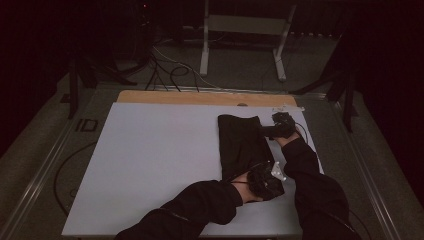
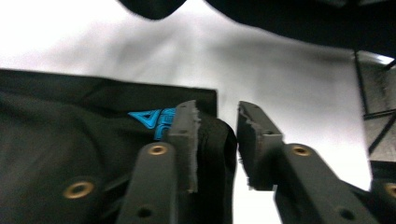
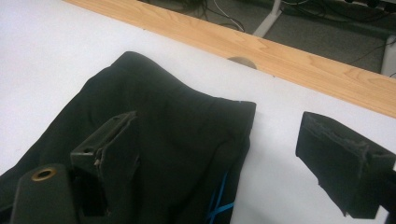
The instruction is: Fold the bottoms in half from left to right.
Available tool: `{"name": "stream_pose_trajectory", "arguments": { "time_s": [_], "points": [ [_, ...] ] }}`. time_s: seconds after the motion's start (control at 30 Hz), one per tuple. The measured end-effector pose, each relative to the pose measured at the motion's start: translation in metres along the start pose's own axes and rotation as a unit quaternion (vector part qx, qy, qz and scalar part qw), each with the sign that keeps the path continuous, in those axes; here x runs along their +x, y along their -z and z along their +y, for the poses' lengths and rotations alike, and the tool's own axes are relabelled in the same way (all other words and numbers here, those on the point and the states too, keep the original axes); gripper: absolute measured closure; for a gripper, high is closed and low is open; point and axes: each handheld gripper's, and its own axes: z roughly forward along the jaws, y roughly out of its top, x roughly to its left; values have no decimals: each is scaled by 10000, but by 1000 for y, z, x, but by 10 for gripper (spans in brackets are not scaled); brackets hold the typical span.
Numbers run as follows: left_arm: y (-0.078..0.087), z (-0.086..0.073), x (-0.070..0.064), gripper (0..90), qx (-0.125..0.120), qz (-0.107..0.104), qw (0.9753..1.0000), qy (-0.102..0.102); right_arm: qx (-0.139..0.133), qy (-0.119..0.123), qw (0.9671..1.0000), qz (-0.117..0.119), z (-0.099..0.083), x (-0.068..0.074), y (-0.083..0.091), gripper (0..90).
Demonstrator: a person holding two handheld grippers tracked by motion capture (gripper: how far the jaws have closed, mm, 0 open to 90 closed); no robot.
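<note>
Black garment (image 1: 245, 147) on white tabletop (image 1: 150, 160); dark room, cabled floor (image 1: 170, 70).

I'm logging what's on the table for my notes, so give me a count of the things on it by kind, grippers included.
Black folded garment: 1
Handheld grippers: 2, the left gripper open around the garment's edge and the right gripper open over its far end
White sheet covering the table: 1
Total: 4
</note>
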Motion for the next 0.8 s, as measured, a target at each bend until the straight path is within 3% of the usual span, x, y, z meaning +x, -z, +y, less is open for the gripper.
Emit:
{"name": "stream_pose_trajectory", "arguments": {
  "time_s": [0.23,0.4,0.5,0.53,0.63,0.8],
  "points": [
    [18,0,1,434,-394,-24,9992,67,-21,47,10000,68,-1,2,3,130],
    [25,-4,5,335,-518,70,9985,179,-70,57,9999,87,0,4,6,131],
    [29,-7,7,230,-603,53,9980,168,-89,87,9999,96,0,6,8,133],
    [30,-8,6,157,-636,59,9979,100,-82,105,9998,116,0,7,8,132],
    [33,-11,7,123,-728,135,9972,94,-109,114,9998,147,-2,10,9,134],
    [38,-15,11,79,-673,182,9975,110,-122,120,9996,208,-6,14,11,135]
  ]
}}
